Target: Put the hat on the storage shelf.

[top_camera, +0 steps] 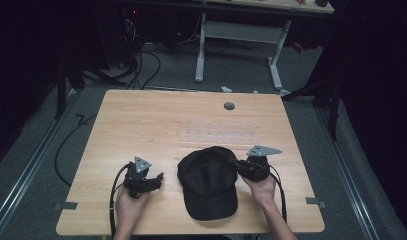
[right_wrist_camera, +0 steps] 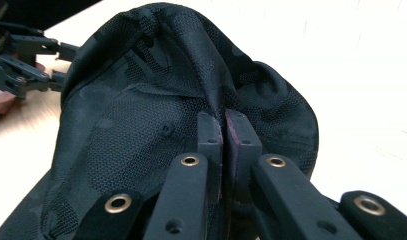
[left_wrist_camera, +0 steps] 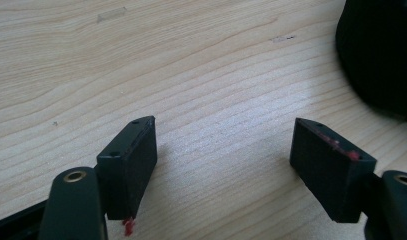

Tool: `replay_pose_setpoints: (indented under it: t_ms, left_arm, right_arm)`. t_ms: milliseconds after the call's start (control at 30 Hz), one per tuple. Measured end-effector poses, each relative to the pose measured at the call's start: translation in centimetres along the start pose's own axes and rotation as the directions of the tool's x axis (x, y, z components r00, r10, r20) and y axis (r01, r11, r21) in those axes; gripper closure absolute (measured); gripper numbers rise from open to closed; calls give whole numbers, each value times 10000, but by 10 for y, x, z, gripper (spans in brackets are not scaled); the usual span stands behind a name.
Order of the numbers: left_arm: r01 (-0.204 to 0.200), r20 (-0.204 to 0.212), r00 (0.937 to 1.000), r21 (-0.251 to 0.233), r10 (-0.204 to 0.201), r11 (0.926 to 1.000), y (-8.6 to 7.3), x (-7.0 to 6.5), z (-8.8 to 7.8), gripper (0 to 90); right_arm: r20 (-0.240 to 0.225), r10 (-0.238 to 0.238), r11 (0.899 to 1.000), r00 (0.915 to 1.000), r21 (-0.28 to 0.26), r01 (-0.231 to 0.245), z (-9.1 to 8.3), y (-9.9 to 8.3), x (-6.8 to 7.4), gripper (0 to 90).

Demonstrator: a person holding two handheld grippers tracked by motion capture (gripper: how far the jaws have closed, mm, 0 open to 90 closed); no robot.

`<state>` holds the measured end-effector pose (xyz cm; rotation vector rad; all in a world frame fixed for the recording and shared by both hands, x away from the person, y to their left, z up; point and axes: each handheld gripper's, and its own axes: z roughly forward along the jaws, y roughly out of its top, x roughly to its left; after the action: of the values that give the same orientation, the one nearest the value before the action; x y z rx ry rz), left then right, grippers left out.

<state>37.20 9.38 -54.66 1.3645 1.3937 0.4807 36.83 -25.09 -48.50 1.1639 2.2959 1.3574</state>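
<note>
Overhead, your right gripper (top_camera: 239, 165) met the crown of the black baseball cap (top_camera: 209, 182), which lay near the front edge of the wooden table (top_camera: 141, 125), brim toward you. Your right gripper view added the detail: the jaws were pressed together on a raised fold of the cap's mesh-textured camouflage fabric (right_wrist_camera: 156, 100). Your left gripper (left_wrist_camera: 223, 145) stood spread over bare wood, nothing between its jaws, with the cap's edge just off to one side.
</note>
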Motion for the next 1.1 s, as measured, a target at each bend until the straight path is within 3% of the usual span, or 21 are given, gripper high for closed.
replay_pose_setpoints:
  t_ms: [267, 467, 767, 1000, 1100]
  left_arm:
    - [8, 1, 10000, 2, -8, 10000, 0, 0, 0, 272]
    - [12, 2, 10000, 0, -12, 10000, 0, 0, 0, 272]
    - [134, 1, 9999, -15, -134, 9999, 1, 0, 0, 280]
    - [393, 398, 9984, 91, -396, 9992, 3, 3, -4, 281]
    - [592, 741, 9953, 431, -622, 9973, 5, 3, -6, 278]
  right_arm:
    - [-215, 106, 9993, 9997, -343, -114, -11, 2, -1, 868]
    - [-275, 91, 9955, 9996, -936, -117, -22, 5, -1, 869]
    - [-207, -139, 9906, 9997, -1362, 110, -39, 17, 1, 870]
    - [-198, -261, 9889, 9995, -1469, 229, -46, 21, 3, 870]
    - [-225, -328, 9869, 9992, -1589, 288, -49, 23, 5, 870]
